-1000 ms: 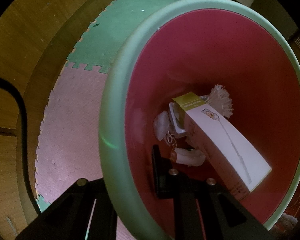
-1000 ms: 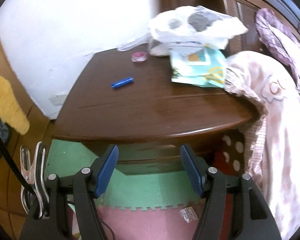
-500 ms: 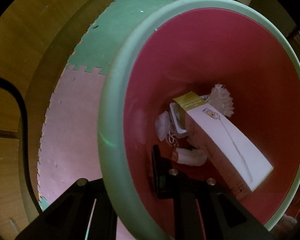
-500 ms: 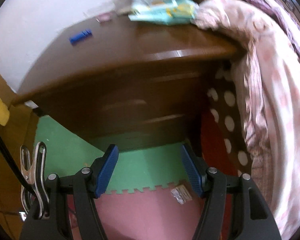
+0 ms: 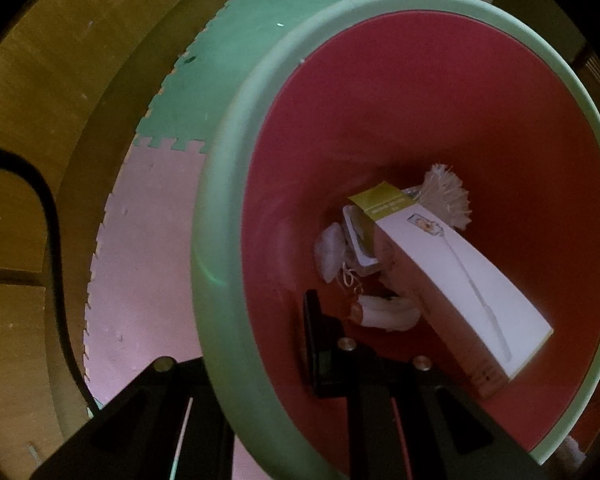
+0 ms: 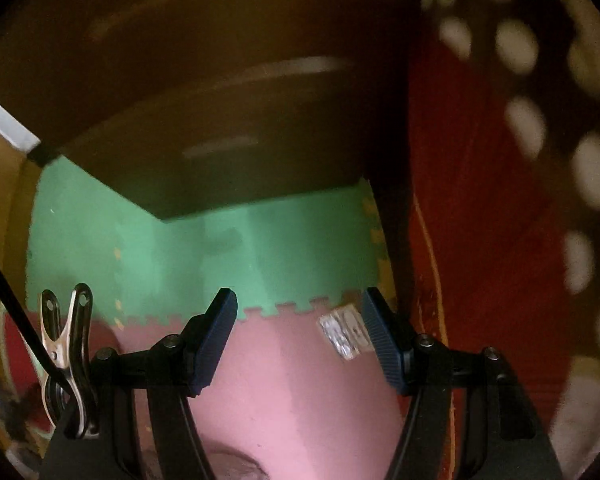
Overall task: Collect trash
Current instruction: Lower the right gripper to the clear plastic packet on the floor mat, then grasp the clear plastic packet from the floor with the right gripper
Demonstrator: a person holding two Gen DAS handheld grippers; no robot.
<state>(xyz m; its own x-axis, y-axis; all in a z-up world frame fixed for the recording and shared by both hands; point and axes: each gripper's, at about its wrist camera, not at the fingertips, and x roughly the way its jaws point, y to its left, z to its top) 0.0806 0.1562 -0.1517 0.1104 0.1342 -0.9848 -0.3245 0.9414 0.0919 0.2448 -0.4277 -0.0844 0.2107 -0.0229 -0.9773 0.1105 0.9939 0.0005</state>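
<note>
A red trash bin with a pale green rim (image 5: 219,216) fills the left wrist view. My left gripper (image 5: 235,344) is shut on that rim, one finger outside and one inside the wall. Inside the bin lie a white box with a yellow-green end (image 5: 452,280), crumpled tissue (image 5: 330,250), a frayed white tuft (image 5: 446,192) and a rolled white scrap (image 5: 384,312). A small shiny clear wrapper (image 6: 344,334) lies on the pink floor mat (image 6: 291,380). My right gripper (image 6: 300,300) hangs open just above the mat, with the wrapper beside its right finger (image 6: 384,336).
A dark wooden cabinet (image 6: 219,120) stands behind the green mat (image 6: 203,256). A polka-dot bedcover (image 6: 540,120) hangs on the right over a red panel (image 6: 480,240). A metal clip (image 6: 65,340) and a black cable (image 6: 3,292) sit left of the right gripper. Wooden floor (image 5: 39,100) borders the mats.
The right gripper has dropped from tabletop height down past the cabinet front to the floor mats, and the wrapper now appears larger and closer to its right finger. The left gripper and bin have stayed still.
</note>
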